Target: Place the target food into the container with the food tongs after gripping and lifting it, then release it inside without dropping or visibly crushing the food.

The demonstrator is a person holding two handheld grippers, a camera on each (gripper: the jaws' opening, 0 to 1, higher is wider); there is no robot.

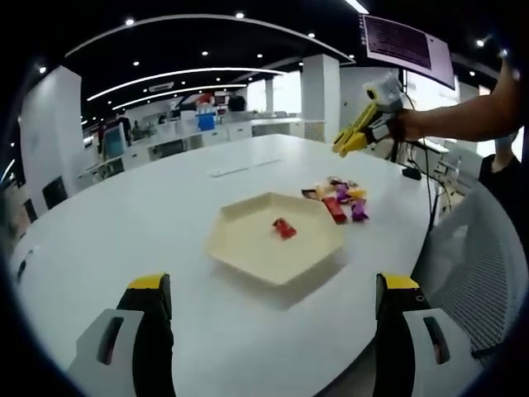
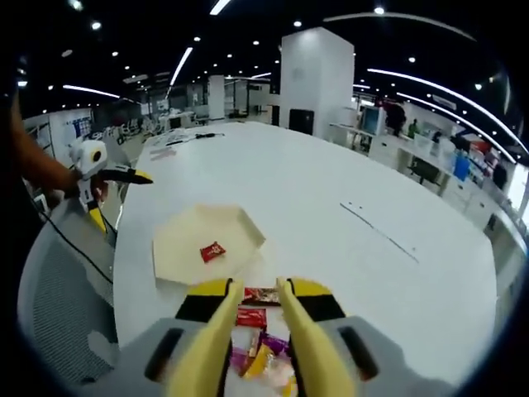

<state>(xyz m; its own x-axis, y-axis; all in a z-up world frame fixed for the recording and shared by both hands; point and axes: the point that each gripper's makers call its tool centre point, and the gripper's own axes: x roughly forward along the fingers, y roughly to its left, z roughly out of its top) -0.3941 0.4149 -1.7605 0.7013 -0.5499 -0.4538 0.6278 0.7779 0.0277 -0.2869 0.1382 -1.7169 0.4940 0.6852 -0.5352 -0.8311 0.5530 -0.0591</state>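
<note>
A cream hexagonal tray [image 1: 240, 248] [image 2: 178, 248] lies on the round white table and holds one red wrapped candy [image 1: 283, 227] [image 2: 212, 251]. Beside the tray is a pile of wrapped candies [image 1: 340, 198] [image 2: 260, 347]. My left gripper [image 1: 273, 285] hangs low before the tray, its jaws wide apart and empty; it is also in the right gripper view [image 2: 116, 194], held by a hand. My right gripper [image 2: 256, 285], fitted with yellow tongs, hovers above the pile with a gap between the tong tips and nothing held. In the left gripper view that right gripper [image 1: 351, 141] is raised well above the table.
A mesh chair [image 1: 479, 273] [image 2: 58, 298] stands at the table's near edge. A black cable [image 1: 430, 207] runs off the table by the pile. A thin white strip [image 1: 240, 169] lies farther back. Desks and pillars fill the office behind.
</note>
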